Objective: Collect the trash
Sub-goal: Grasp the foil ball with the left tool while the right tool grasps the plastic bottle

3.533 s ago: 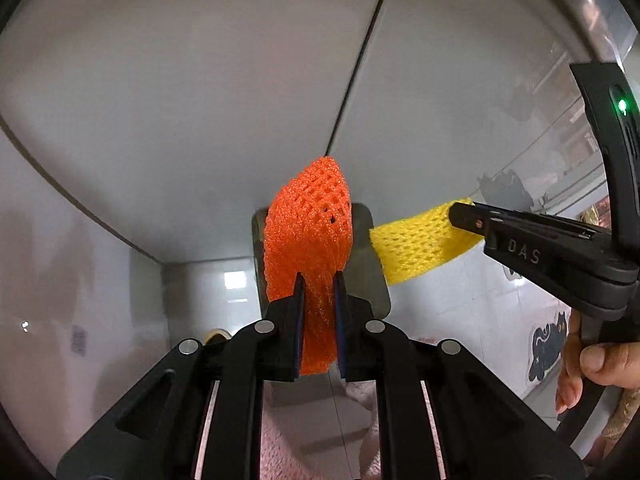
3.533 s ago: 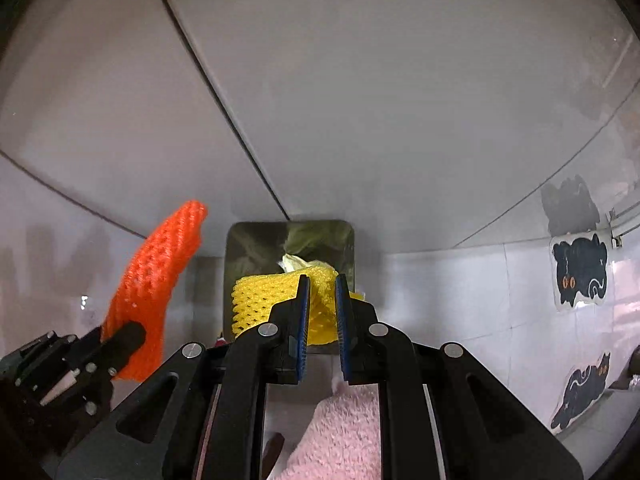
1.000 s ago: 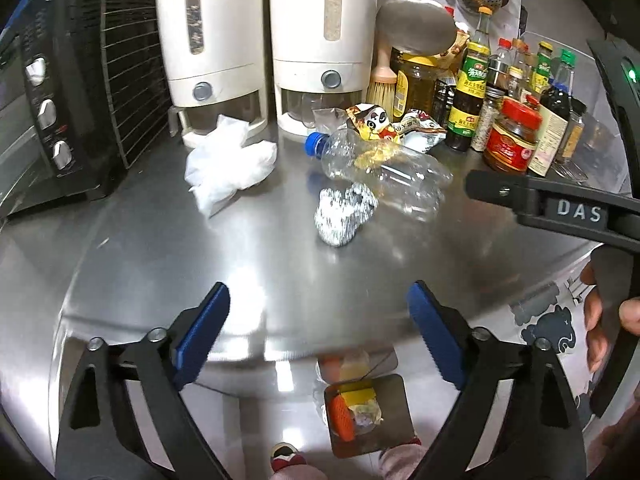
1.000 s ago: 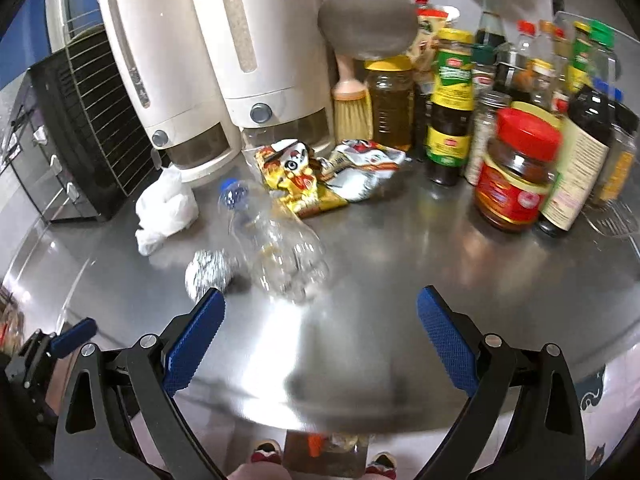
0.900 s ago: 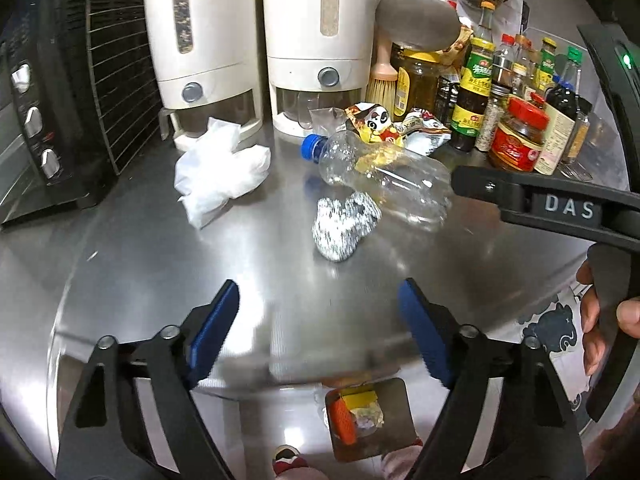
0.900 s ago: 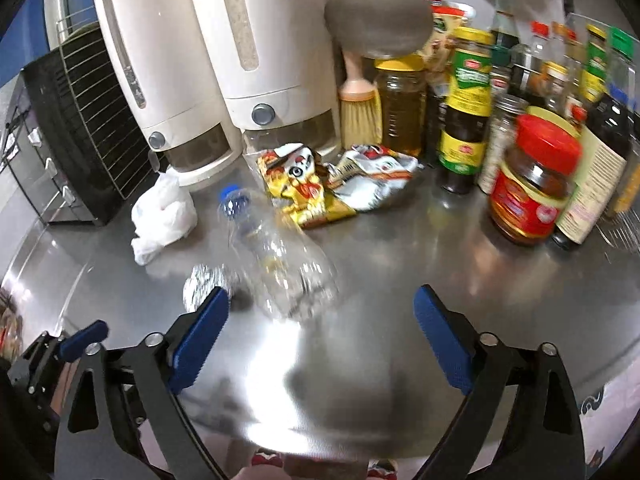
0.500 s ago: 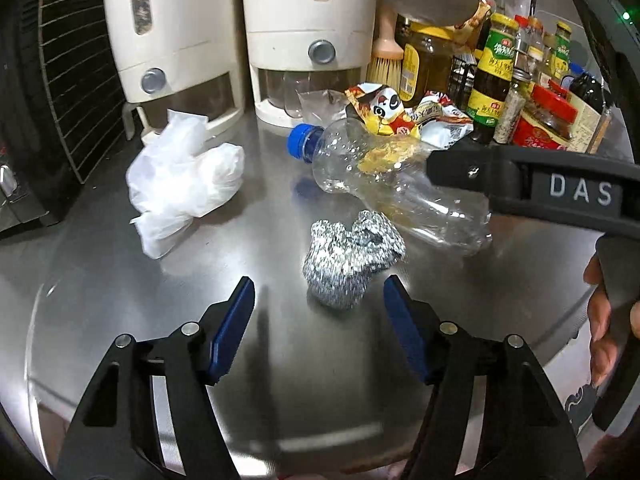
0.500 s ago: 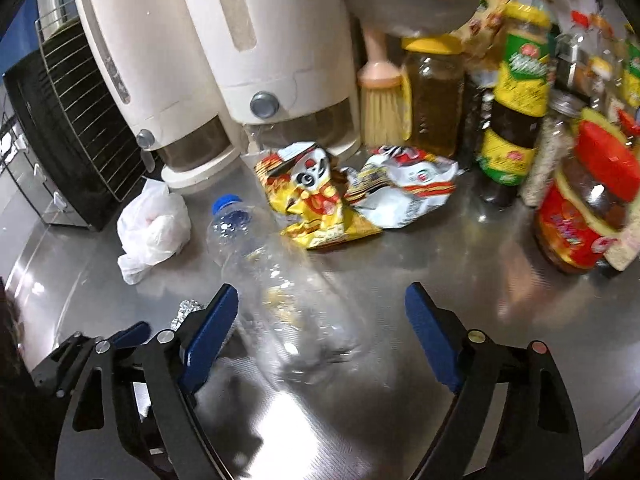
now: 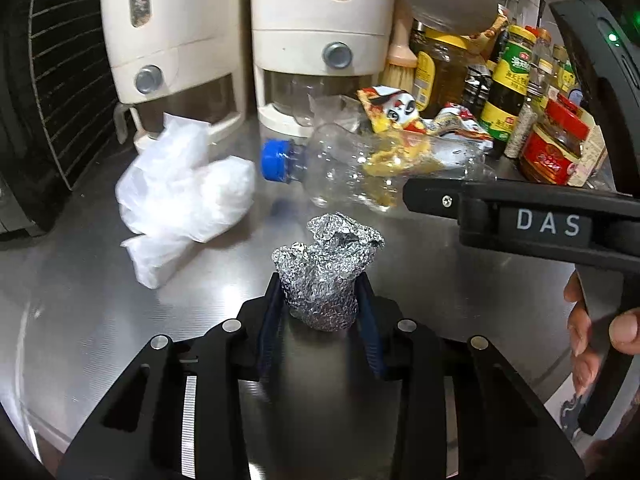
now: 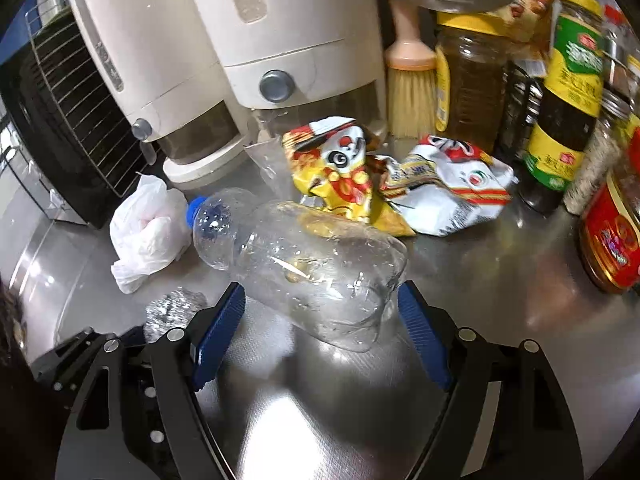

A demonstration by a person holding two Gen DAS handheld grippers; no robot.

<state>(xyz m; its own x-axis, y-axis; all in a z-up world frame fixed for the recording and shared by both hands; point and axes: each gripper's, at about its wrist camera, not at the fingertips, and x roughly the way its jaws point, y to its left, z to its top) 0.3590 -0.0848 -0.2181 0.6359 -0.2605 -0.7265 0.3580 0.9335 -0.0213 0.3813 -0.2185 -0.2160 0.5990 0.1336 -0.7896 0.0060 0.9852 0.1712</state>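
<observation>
A crumpled foil ball (image 9: 326,268) sits on the steel counter (image 9: 80,280), and my left gripper (image 9: 320,300) is shut on its lower part. It shows in the right wrist view (image 10: 172,308) too. A clear plastic bottle (image 10: 296,264) with a blue cap (image 9: 275,160) lies on its side. My right gripper (image 10: 320,312) is open, with a finger on each side of the bottle's base end. Two snack wrappers, yellow (image 10: 336,172) and white (image 10: 448,192), lie behind the bottle. A crumpled white plastic bag (image 9: 180,200) lies to the left.
Two white dispensers (image 9: 320,40) stand at the back. A black wire rack (image 10: 60,120) is at the left. Sauce bottles and jars (image 9: 508,92) and a brush (image 10: 412,92) crowd the back right. The right gripper's body (image 9: 540,220) crosses the left wrist view.
Both grippers came down from the bin to the counter. The left closed onto the foil ball. The right moved in around the bottle and narrowed.
</observation>
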